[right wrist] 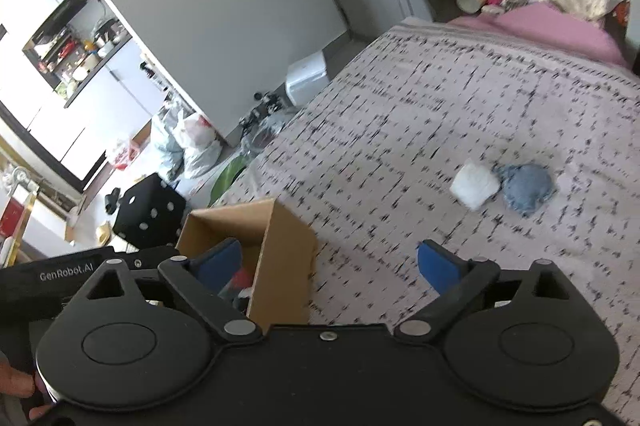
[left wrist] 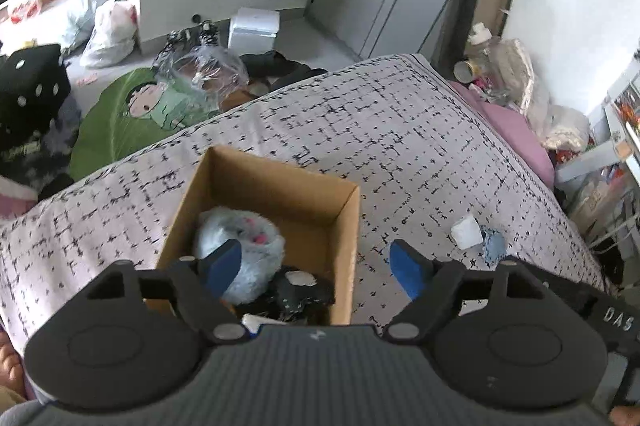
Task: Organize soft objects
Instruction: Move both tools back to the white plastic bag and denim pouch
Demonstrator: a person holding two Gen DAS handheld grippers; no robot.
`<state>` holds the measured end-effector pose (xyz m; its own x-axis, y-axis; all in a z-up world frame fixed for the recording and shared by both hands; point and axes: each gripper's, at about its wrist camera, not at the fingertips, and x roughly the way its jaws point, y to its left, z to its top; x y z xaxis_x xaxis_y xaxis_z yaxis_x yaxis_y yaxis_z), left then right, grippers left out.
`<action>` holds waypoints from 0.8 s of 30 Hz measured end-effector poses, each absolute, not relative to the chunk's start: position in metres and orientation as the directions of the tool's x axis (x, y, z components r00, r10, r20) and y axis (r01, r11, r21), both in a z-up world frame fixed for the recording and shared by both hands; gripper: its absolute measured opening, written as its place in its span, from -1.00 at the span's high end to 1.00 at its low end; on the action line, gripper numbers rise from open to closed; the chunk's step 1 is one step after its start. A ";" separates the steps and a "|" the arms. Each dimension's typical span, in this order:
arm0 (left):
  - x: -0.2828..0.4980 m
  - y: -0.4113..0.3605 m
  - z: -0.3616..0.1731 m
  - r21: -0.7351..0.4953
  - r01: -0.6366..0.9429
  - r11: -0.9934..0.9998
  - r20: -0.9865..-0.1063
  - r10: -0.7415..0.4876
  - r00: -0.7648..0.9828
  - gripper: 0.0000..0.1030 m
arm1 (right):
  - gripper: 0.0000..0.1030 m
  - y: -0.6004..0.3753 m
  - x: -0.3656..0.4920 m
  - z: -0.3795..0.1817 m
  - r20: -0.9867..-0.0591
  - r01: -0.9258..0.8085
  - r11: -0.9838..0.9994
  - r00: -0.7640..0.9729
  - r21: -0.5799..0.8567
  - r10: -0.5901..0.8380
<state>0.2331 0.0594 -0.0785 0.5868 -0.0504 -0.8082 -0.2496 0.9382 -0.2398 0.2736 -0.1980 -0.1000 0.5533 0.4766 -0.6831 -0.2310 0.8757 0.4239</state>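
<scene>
An open cardboard box point(left wrist: 344, 222) stands on the patterned bed cover point(left wrist: 400, 130). In it lie a fluffy pale blue plush point(left wrist: 256, 246) and a black plush point(left wrist: 296, 294). My left gripper point(left wrist: 316, 266) is open and empty above the box's right wall. A white soft pad point(left wrist: 466, 232) and a blue denim pad point(left wrist: 494, 246) lie on the bed to the right. In the right wrist view my right gripper point(right wrist: 330, 264) is open and empty over the box point(right wrist: 280, 262), with the white pad point(right wrist: 474, 186) and the denim pad point(right wrist: 526, 186) ahead to the right.
A green cartoon cushion point(left wrist: 132, 114), a black dice cushion point(left wrist: 32, 82), plastic bags point(left wrist: 110, 34) and a white box point(left wrist: 254, 28) lie on the floor beyond the bed. A pink sheet point(left wrist: 516, 130) and clutter point(left wrist: 500, 70) border the bed's far right side.
</scene>
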 end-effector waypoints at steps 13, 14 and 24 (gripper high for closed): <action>0.265 0.011 -0.071 -0.188 -0.186 0.964 -0.811 -0.046 0.583 -0.78 | -1.00 -0.259 0.295 -0.087 -0.649 -0.140 0.882 0.627 0.450 0.431; 0.267 0.007 -0.070 -0.186 -0.182 0.966 -0.811 -0.046 0.584 -0.78 | -1.00 -0.262 0.296 -0.089 -0.653 -0.127 0.885 0.630 0.448 0.421; 0.289 -0.030 -0.067 -0.180 -0.124 0.976 -0.803 -0.073 0.592 -0.78 | -1.00 -0.293 0.302 -0.087 -0.644 -0.095 0.887 0.653 0.452 0.398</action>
